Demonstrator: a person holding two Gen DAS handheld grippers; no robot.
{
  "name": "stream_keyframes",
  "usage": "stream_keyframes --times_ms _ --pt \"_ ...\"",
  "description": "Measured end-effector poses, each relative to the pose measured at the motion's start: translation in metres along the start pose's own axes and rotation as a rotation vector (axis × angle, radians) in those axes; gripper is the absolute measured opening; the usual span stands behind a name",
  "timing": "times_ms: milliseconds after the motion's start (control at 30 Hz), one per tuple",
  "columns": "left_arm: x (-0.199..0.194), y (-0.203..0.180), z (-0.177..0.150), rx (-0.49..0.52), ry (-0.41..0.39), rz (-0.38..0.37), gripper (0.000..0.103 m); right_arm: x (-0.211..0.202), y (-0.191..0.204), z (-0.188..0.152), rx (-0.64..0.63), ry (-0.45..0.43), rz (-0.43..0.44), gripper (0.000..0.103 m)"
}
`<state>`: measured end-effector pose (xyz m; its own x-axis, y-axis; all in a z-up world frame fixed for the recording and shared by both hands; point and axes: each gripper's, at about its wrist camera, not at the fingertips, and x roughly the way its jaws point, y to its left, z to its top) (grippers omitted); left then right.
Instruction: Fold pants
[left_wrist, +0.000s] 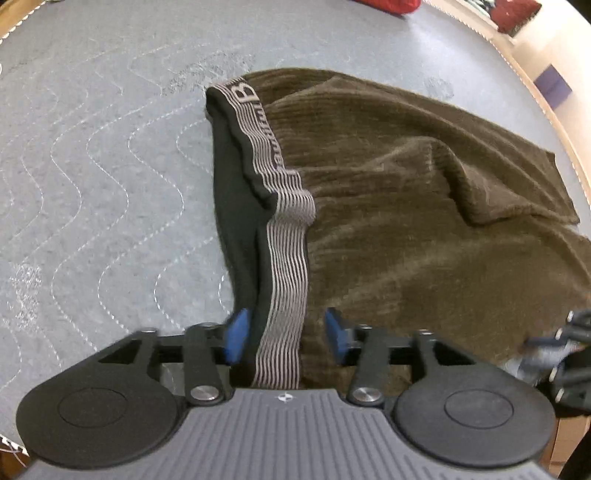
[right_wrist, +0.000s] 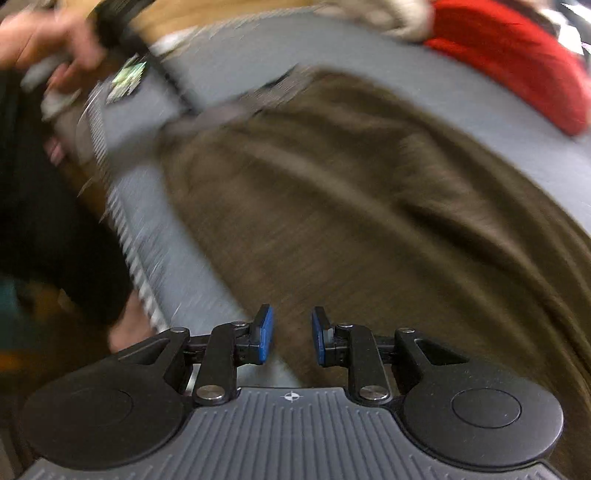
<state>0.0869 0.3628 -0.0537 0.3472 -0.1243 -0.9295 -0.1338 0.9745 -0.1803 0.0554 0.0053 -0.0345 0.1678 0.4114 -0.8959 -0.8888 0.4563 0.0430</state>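
Brown ribbed pants (left_wrist: 406, 206) lie on a grey quilted mat (left_wrist: 92, 166), with a black and grey striped waistband (left_wrist: 286, 236) running toward me. My left gripper (left_wrist: 286, 334) is open, its blue pads either side of the waistband, apart from it. In the blurred right wrist view the pants (right_wrist: 351, 206) spread across the mat (right_wrist: 177, 266). My right gripper (right_wrist: 291, 334) is open and empty above the pants' near edge. The right gripper also shows at the left wrist view's right edge (left_wrist: 565, 350).
Red cloth (right_wrist: 517, 55) lies at the far side of the mat. The person's hand (right_wrist: 55, 48) holds the left gripper at the upper left of the right wrist view. The mat's edge (right_wrist: 136, 266) drops off to the left. A purple box (left_wrist: 552, 86) stands beyond the table.
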Motion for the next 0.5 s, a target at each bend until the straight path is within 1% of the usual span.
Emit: stream_keyframes --times_ms 33,67,100,233,267,333,400,433,500 --pt "0.003 0.002 0.002 -0.004 0.001 0.014 0.062 0.006 0.007 0.001 -0.035 0.021 0.010 0.031" --pt "0.006 0.004 0.002 -0.005 0.009 0.023 0.062 0.011 0.022 0.000 -0.067 0.036 0.005 0.038" --pt "0.013 0.004 0.003 -0.001 0.027 0.030 0.062 0.015 0.029 -0.004 -0.094 0.048 -0.007 0.042" --pt "0.033 -0.002 0.001 0.059 0.104 0.080 0.063 0.026 0.033 -0.016 -0.191 0.094 -0.080 0.043" --pt "0.036 -0.002 0.000 0.070 0.115 0.089 0.063 0.026 0.033 -0.018 -0.214 0.088 -0.089 0.043" --pt "0.039 -0.003 0.000 0.071 0.117 0.094 0.065 0.026 0.031 -0.018 -0.215 0.080 -0.095 0.043" --pt "0.041 -0.004 0.002 0.065 0.121 0.080 0.064 0.026 0.028 -0.016 -0.216 0.079 -0.128 0.038" --pt "0.042 -0.004 0.002 0.061 0.126 0.072 0.060 0.027 0.028 -0.016 -0.226 0.081 -0.131 0.035" --pt "0.040 -0.006 0.000 0.056 0.127 0.056 0.052 0.028 0.028 -0.016 -0.252 0.082 -0.107 0.018"
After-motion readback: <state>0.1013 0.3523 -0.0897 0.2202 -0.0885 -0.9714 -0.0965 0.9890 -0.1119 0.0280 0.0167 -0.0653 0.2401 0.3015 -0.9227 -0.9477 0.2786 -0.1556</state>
